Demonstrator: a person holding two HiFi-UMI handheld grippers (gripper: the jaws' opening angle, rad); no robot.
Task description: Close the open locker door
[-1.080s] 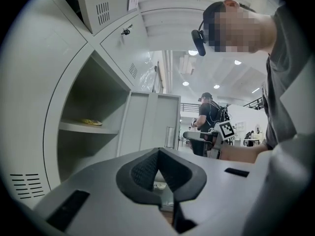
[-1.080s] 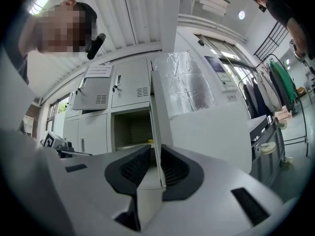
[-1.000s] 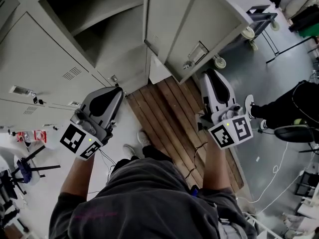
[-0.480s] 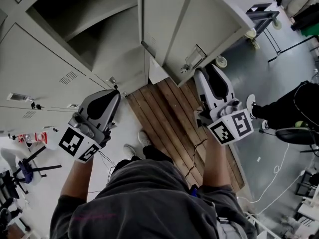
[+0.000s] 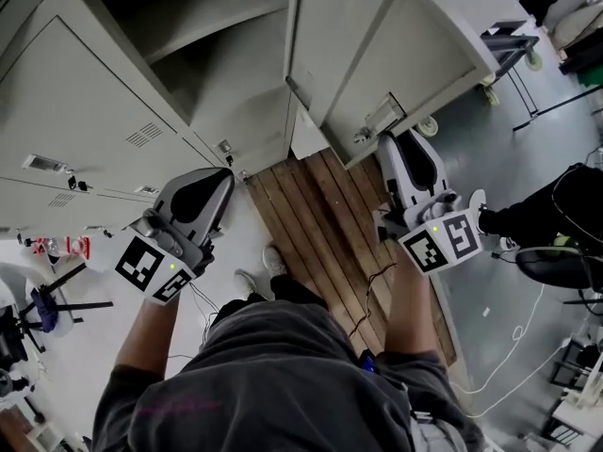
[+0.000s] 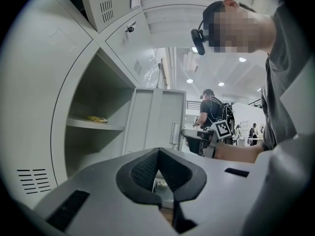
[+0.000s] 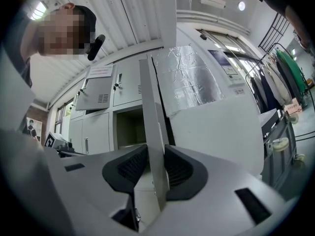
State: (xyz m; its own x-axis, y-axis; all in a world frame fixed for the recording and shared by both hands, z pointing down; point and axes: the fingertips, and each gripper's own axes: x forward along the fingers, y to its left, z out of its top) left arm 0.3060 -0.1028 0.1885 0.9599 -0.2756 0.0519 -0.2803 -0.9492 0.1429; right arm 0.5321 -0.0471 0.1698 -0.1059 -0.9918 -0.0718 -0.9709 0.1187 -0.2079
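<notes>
Closing just now, the right tool (image 7: 156,155) apparently pinches the locker door (image 7: 147,97) by its edge, a contact only the right gripper view shows.

A workroom's locker corner: rows of grey steel lockers (image 5: 85,111) at ten o'clock, a wheeled cart (image 5: 513,43) at two, wooden planks (image 5: 320,224) on the grey floor (image 5: 528,158).

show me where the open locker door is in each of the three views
Head view: open locker door at upper centre to right, swung out from the lockers.
Left gripper view: centre, its face showing, just right of the compartment.
Right gripper view: centre, edge-on as a narrow upright strip.
Shared landmark: the open compartment to the door's left.
</notes>
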